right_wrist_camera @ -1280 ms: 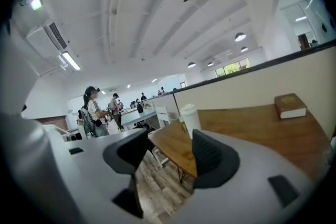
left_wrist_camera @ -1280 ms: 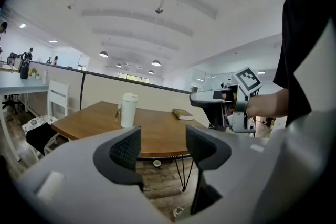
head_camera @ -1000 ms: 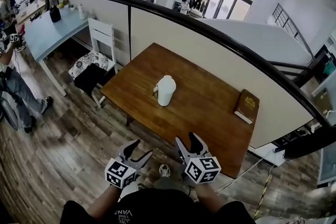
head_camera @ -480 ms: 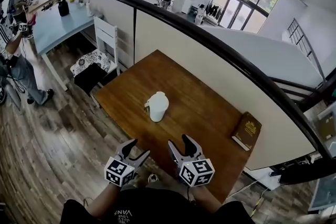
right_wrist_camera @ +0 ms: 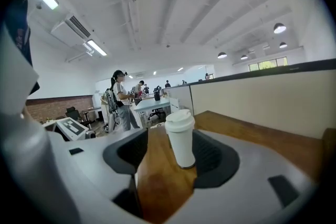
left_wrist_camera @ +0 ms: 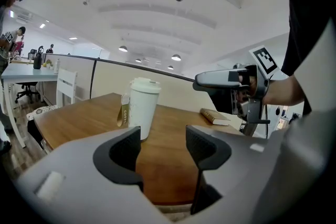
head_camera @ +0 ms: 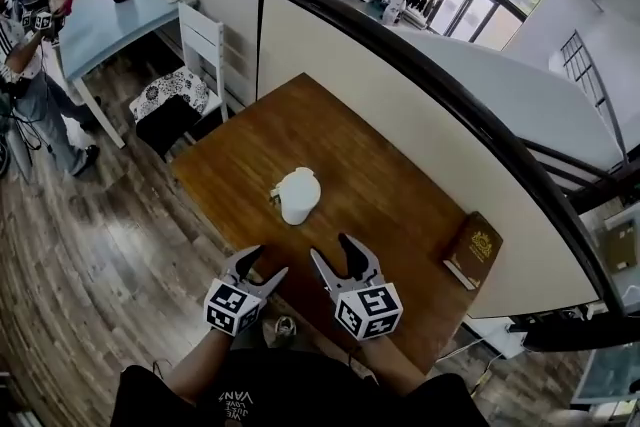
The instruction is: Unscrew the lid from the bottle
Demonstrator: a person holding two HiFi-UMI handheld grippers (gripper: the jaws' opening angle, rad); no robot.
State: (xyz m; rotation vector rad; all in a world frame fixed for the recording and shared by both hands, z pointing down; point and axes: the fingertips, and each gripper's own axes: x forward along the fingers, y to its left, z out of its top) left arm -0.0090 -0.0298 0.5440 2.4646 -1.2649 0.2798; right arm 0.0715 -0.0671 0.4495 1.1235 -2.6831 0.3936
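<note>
The bottle [head_camera: 297, 195] is white, smooth-walled and upright, with its lid [right_wrist_camera: 180, 120] screwed on. It stands on the bench [head_camera: 370, 165] ahead of both pairs of jaws and well apart from them. Seen along the right gripper [head_camera: 333, 253], it lines up with the gap between the jaws. Seen along the left gripper [head_camera: 265, 265], it sits ahead on the left jaw's side.

Both pairs of jaws stand apart with nothing between them but bare bench.

The bottle looks stiff and probably slick, so a light pinch may slide. How full or heavy it is cannot be told. The sensible hold is one pair of jaws across the middle of the body to brace it and the other round the lid's broader rim to turn it. A strap [left_wrist_camera: 124, 110] hangs down one side, and the bracing jaws should avoid it.

A book [head_camera: 473, 250] lies far off beyond the right jaws, out of the way.
</note>
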